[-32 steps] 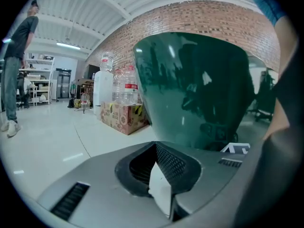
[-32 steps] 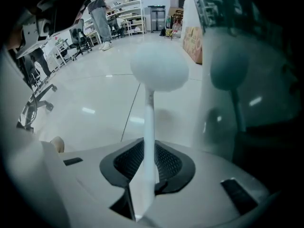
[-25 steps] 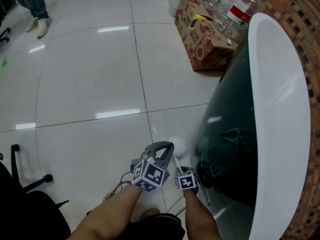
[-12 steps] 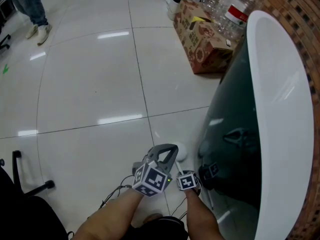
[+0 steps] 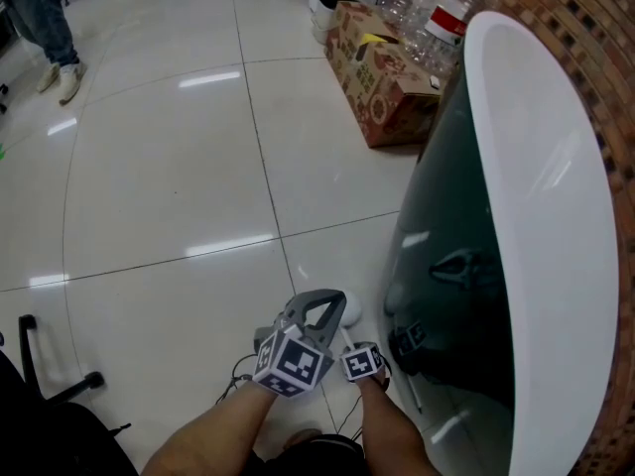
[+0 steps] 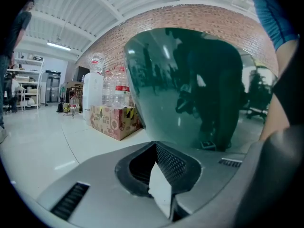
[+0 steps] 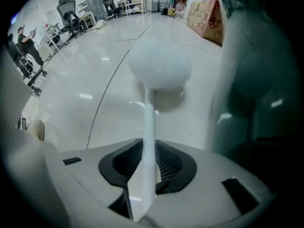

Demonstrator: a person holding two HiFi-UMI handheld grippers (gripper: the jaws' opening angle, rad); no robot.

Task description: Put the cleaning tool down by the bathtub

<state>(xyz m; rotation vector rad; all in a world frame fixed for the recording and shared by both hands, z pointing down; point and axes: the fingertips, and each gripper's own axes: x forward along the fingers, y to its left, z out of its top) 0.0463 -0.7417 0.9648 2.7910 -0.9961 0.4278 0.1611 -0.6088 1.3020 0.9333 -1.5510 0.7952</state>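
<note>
The cleaning tool is a white stick with a round white head point(image 7: 159, 63). It stands nearly upright, head down at the floor beside the dark outer wall of the bathtub point(image 5: 446, 266). My right gripper point(image 7: 145, 175) has the handle point(image 7: 149, 127) between its jaws, which are opening while the handle still sits centred in them. In the head view the tool head point(image 5: 350, 312) shows just past my left gripper point(image 5: 322, 303), which is shut with nothing in it and hangs close to the left of my right gripper point(image 5: 355, 350). The tub's wall point(image 6: 190, 80) fills the left gripper view.
A printed cardboard box point(image 5: 382, 77) and large water bottles point(image 5: 427, 3) stand on the floor past the tub's far end. A brick wall point(image 5: 595, 48) runs behind the tub. An office chair base point(image 5: 50, 365) is at the lower left. A person's legs point(image 5: 45, 28) are at the far left.
Both grippers stay low beside the tub with the tool head near the floor. The head view has shifted slightly, so everything sits a little further left.
</note>
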